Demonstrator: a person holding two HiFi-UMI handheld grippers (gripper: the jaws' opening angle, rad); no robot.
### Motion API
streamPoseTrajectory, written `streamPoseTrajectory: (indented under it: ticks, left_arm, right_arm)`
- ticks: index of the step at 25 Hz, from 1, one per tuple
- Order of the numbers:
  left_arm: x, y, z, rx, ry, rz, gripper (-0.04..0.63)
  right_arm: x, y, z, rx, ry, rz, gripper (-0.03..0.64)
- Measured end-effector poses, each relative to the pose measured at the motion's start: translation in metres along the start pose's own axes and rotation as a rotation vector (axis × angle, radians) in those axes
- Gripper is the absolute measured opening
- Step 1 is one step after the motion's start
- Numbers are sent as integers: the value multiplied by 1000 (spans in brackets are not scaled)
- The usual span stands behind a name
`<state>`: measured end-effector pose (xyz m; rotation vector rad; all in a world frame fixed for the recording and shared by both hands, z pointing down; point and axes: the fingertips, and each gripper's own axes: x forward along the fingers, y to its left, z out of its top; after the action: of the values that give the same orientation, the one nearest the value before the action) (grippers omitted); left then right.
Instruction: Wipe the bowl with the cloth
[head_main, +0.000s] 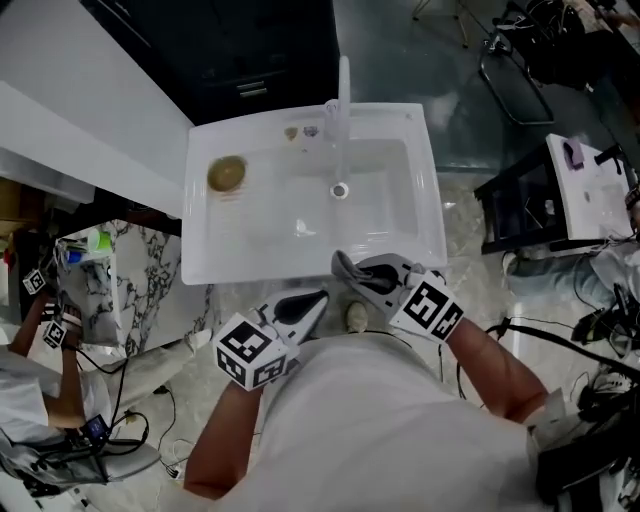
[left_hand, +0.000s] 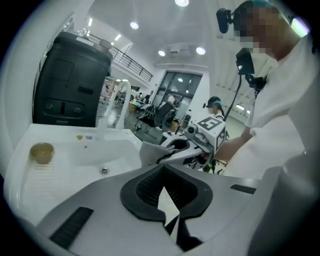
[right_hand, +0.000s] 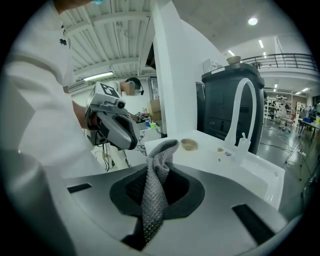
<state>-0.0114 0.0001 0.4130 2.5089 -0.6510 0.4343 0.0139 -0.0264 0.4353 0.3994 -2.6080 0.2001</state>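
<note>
A small round tan bowl (head_main: 227, 173) is seen upright on the ribbed drainer at the left end of the white sink unit (head_main: 410, 135), toward its back left corner. Its inside cannot be made out. Well apart from it, off the sink's front edge, the left gripper (head_main: 318, 298) is held with its 2 jaws closed together and nothing between them. Just to its right, the right gripper (head_main: 350, 270) is clamped on a grey waffle-weave cloth (right_hand: 154, 190). The cloth is bunched into a crumpled strip that stands up past the jaw tips, over that front edge.
</note>
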Motion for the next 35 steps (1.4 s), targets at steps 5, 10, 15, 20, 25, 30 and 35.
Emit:
streamPoseTrajectory:
  ticks: [5,10,15,20,25,30,35]
  left_arm:
    - [-9,-4,12,53,17,-46,11]
    - [-29,0,20,71,-8,-70,11]
    - [-49,2,5,68,-1,-66,11]
    - [-69,11,-8,30,-6,-51,11]
    - [-82,15,-14,28,-4,-47,11]
    - [-89,20,-15,31,-15,-55,11]
    - [-97,22,-19,44,-10,-58,11]
  right_arm:
    - [3,5,16,12,-23,-40,29]
    - [12,15,32,8,-32,-75,29]
    - [25,33,41,3,-39,-74,29]
    - [37,51,44,-6,-23,-58,29]
    - [48,62,48,-26,1,-47,29]
    - [58,68,52,-41,12,-50,29]
    - [60,73,55,-49,23,-62,29]
